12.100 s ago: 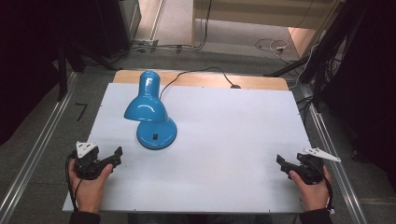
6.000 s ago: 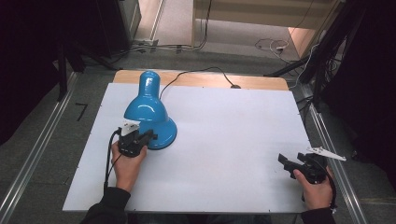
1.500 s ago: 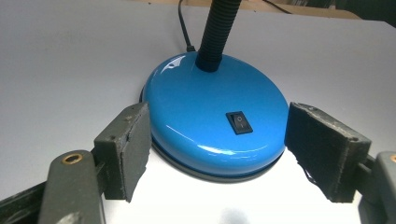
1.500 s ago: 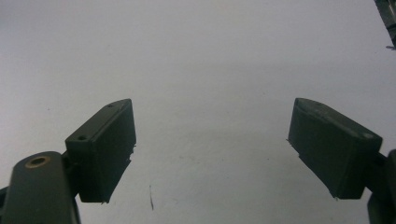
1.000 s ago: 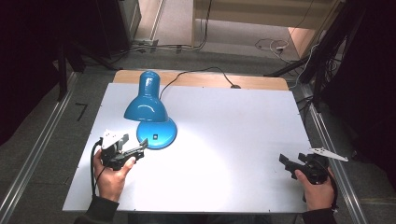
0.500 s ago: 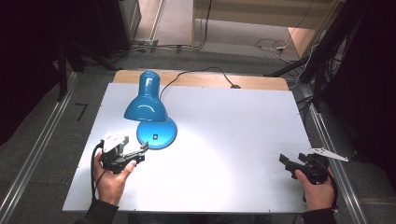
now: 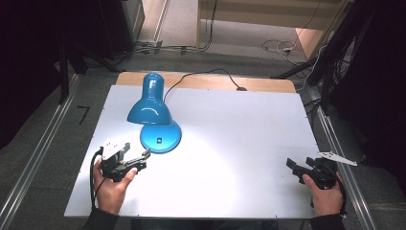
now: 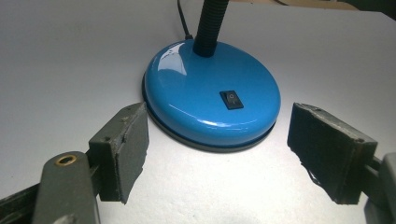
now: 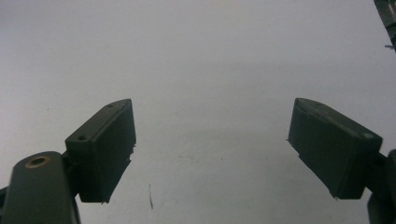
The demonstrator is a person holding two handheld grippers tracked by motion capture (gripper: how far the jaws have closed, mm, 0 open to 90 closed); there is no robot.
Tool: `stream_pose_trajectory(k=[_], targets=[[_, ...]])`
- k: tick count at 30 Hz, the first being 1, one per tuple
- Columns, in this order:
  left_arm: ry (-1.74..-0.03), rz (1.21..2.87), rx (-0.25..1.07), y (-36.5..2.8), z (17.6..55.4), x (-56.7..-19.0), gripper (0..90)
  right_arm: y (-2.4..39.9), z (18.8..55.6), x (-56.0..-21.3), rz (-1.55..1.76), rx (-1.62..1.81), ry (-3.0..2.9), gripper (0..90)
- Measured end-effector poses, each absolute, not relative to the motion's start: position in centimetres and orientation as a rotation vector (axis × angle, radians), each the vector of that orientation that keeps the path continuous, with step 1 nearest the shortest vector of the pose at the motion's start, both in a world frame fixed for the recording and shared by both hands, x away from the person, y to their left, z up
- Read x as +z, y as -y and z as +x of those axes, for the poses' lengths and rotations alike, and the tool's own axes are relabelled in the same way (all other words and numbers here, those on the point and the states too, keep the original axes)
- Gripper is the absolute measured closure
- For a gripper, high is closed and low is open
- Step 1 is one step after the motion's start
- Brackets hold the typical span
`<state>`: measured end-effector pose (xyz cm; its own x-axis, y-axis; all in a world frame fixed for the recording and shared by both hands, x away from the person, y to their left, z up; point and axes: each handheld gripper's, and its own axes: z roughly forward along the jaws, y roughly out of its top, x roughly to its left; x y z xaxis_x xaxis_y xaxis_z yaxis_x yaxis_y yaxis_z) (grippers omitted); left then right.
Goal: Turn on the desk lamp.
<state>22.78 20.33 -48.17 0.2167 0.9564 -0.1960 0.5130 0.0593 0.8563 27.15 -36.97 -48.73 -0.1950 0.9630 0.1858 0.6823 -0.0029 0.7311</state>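
Now blue lamp (image 7: 155,115) stands lit near desk's (image 7: 249,143) far-left corner, black rocker switch (image 8: 231,99) on base; no readable writing. Left tool (image 7: 136,160) jaws wide, empty, just short of base, pulled back toward near-left edge since half-second ago. Right tool (image 7: 294,166) wide, empty, unmoved by near-right corner.

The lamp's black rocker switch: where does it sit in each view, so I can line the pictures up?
High view: the switch is a small dark spot on the near part of the blue lamp base, left of centre.
Left gripper view: the switch sits just right of centre, beyond the open jaws of the left tool.
Right gripper view: bare white table.
Shared landmark: the white table.
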Motion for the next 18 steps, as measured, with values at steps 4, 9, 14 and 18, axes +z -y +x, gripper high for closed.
stream_pose_trajectory(k=[4,9,14,18], targets=[[-1.428,1.58,0.609,-20.5,22.5,-48.1,22.0,37.0,27.1,-48.7,1.699,1.033,-1.91,13.6],[-1.43,1.584,0.605,-20.6,22.3,-48.1,22.0,36.9,27.2,-48.8,1.701,1.031,-1.911,13.6],[-1.432,1.586,0.603,-20.8,22.0,-48.1,21.9,37.0,27.2,-48.8,1.699,1.029,-1.913,13.6],[-1.442,1.584,0.602,-21.1,21.7,-48.1,21.9,37.0,27.2,-48.8,1.701,1.028,-1.913,13.6]])
